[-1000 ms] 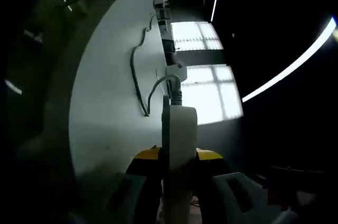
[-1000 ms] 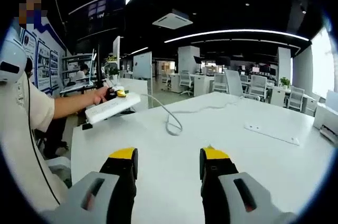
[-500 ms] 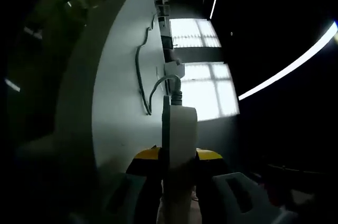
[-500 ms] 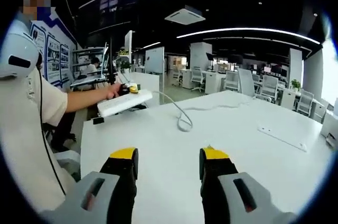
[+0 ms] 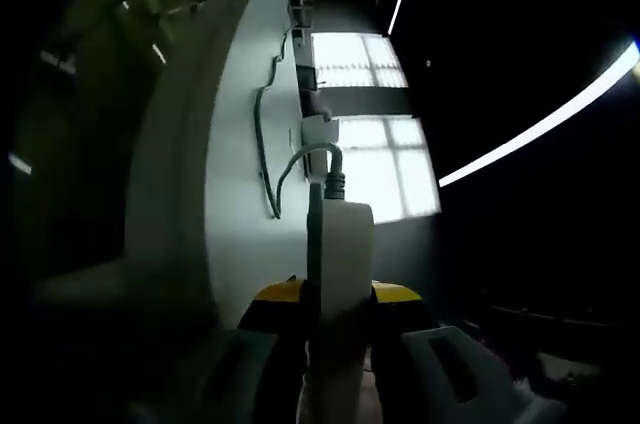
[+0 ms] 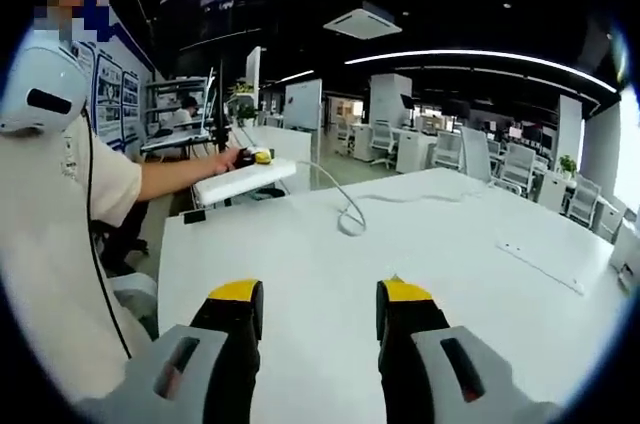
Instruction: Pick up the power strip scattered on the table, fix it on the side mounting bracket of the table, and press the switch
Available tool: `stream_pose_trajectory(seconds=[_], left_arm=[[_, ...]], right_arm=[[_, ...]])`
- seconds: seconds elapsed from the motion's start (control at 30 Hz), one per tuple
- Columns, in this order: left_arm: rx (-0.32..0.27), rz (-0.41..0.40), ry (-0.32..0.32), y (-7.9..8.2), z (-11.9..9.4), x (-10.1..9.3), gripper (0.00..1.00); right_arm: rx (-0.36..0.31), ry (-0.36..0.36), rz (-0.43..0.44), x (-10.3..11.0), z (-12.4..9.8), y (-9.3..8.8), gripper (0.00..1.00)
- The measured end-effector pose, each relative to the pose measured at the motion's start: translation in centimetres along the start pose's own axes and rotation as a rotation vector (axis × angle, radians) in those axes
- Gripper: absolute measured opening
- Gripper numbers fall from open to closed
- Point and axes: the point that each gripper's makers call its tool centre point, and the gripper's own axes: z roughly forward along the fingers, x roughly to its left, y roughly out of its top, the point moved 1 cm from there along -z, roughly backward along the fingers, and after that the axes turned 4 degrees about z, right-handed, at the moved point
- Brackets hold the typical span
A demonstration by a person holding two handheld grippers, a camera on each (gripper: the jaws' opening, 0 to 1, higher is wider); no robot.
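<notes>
We carry the power strip off the white table, and within the last second it has travelled farther toward the table's near-left edge: in the right gripper view it now hangs just past that edge, above a small dark part on the table's side that may be the mounting bracket, though we cannot tell for sure. In the left gripper view the tabletop has narrowed to a steeper sliver, so the strip is being rolled onto its side. We judge this the approach to fixing; seating the strip and pressing the switch are not yet done.

The left gripper clamps the strip's white body between its yellow-tipped fingers, jaws narrow around it, with the grey cable running from the strip's far end back across the table. The right gripper hovers low over the table's near part, well apart from the strip, its fingers spread moderately wide, holding and touching nothing.
</notes>
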Motion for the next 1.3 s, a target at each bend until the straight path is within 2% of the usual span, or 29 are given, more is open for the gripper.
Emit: stream_pose_trajectory(seconds=[0.2,0.4,0.5,0.63,0.8,1.03,1.23,1.3], left_arm=[[0.032,-0.010,-0.015,-0.2,-0.9,0.8,0.26],[0.030,-0.030,-0.061,0.4,-1.9,1.4,0.26],[0.028,-0.035,-0.080,1.3,-2.8,1.9,0.26],[0.024,-0.038,-0.085,1.7,-3.6,2.7,0.26],[0.005,-0.056,-0.105,1.4,-4.2,3.0,0.26],[-0.002,-0.097,-0.101,2.7,-6.2,5.2,0.26],[-0.030,-0.102,-0.125,2.7,-6.6,5.6,0.26],[-0.033,-0.102,-0.131,3.3,-7.1,5.8,0.26]], right_arm=[[0.007,0.082,-0.030,1.8,0.9,0.0,0.41],[0.037,0.110,-0.045,2.4,2.1,-0.4,0.41],[0.044,0.106,-0.044,2.3,2.4,-0.4,0.41],[0.049,0.100,-0.044,2.2,2.4,-0.4,0.41],[0.059,0.090,-0.041,1.9,2.5,-0.5,0.41],[0.065,0.085,-0.016,1.7,3.3,-1.1,0.40],[0.074,0.092,-0.014,1.8,3.6,-1.1,0.40],[0.077,0.088,-0.016,1.7,3.7,-1.1,0.40]])
